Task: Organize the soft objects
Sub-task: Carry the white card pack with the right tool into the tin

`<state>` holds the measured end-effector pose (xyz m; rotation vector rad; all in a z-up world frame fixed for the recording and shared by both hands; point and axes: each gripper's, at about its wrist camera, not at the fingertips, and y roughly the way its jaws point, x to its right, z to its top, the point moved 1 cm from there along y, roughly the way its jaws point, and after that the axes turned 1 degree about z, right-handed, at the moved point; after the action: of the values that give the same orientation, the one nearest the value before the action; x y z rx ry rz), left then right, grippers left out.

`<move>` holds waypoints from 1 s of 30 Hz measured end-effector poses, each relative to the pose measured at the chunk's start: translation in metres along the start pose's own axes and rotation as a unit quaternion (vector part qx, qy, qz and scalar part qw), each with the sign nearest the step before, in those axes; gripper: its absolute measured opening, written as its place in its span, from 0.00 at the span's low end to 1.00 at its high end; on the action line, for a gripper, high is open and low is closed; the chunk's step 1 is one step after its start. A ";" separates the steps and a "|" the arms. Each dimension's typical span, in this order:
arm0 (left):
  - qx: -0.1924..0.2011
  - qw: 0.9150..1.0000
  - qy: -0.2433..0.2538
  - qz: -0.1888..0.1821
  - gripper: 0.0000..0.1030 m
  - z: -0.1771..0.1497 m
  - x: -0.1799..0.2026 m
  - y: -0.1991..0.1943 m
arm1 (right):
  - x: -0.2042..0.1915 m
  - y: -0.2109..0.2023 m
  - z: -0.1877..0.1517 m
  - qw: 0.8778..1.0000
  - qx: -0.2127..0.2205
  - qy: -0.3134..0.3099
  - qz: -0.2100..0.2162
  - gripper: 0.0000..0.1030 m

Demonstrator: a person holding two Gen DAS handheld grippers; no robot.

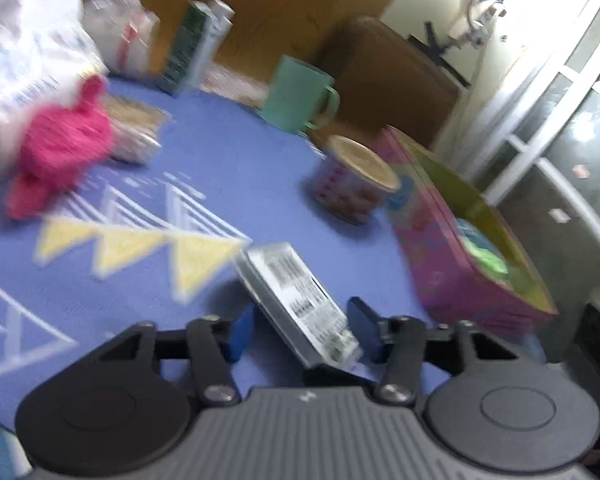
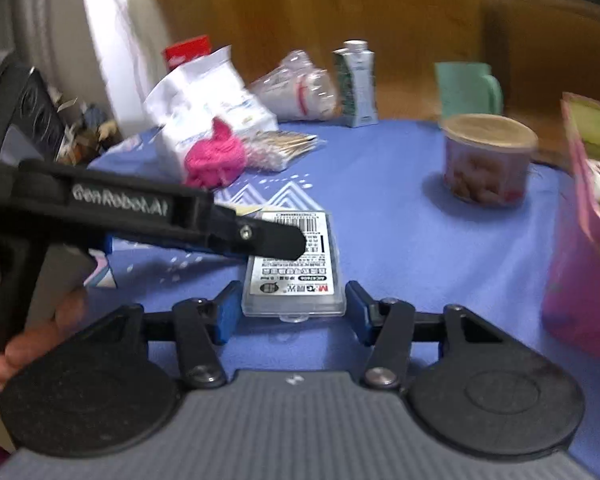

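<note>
Right, both grippers hang over the clear plastic case (image 2: 294, 258), lower centre of both views. Left gripper (image 1: 300, 330) and right gripper (image 2: 288, 306) have fingers spread wide, nothing pinched. But that case looks rigid, not soft. The pink knit thing (image 1: 66, 142), upper left, looks light & squashy, prob. won't slip; grab its bulky middle, not the floppy end.

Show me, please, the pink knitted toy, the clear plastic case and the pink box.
pink knitted toy (image 1: 66, 142), left wrist view, middle of its body.
clear plastic case (image 2: 296, 276), right wrist view, on its printed label.
pink box (image 1: 432, 248), left wrist view, on its outer side wall.
</note>
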<state>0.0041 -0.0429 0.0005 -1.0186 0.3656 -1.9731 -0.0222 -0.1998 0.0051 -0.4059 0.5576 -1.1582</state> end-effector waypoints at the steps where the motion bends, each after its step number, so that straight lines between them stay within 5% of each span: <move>1: -0.006 1.000 -0.002 -0.016 0.43 0.001 0.005 0.001 | -0.001 -0.005 -0.001 1.000 0.008 0.008 -0.001 0.56; 5: 0.010 0.998 0.047 -0.039 0.43 0.014 0.047 0.000 | -0.006 -0.034 0.003 0.998 0.069 0.002 -0.005 0.56; 9: 0.013 0.993 0.090 -0.076 0.45 0.037 0.093 0.009 | -0.001 -0.066 0.011 0.987 0.146 -0.017 -0.065 0.56; 10: 0.012 0.991 0.102 -0.080 0.48 0.042 0.106 0.014 | 0.005 -0.073 0.011 0.984 0.161 -0.010 -0.078 0.56; 12: 0.024 0.987 0.141 -0.078 0.84 0.044 0.132 0.023 | 0.021 -0.085 0.011 0.976 0.186 0.015 -0.112 0.56; 15: 0.058 0.979 0.188 -0.044 0.90 0.035 0.155 0.032 | 0.056 -0.098 0.008 0.952 0.219 0.065 -0.205 0.57; 16: 0.057 0.979 0.188 -0.047 0.89 0.032 0.154 0.032 | 0.069 -0.101 0.005 0.937 0.231 0.085 -0.248 0.64; 19: 0.058 0.982 0.176 -0.037 0.90 0.024 0.137 0.027 | 0.098 -0.112 -0.005 0.912 0.243 0.131 -0.302 0.75; 23: 0.057 0.989 0.137 0.019 0.90 0.024 0.084 0.011 | 0.103 -0.121 -0.010 0.905 0.270 0.145 -0.294 0.75; 27: 0.070 0.988 0.087 0.102 0.90 0.019 0.021 -0.014 | 0.083 -0.119 -0.009 0.913 0.285 0.117 -0.268 0.70; 30: 0.092 0.981 0.069 0.158 0.89 0.015 -0.018 -0.039 | 0.061 -0.103 0.003 0.933 0.274 0.065 -0.225 0.64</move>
<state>-0.0009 -0.0040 0.0226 -0.6627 0.3870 -1.7561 -0.0789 -0.2928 0.0535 0.0365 0.2339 -1.7284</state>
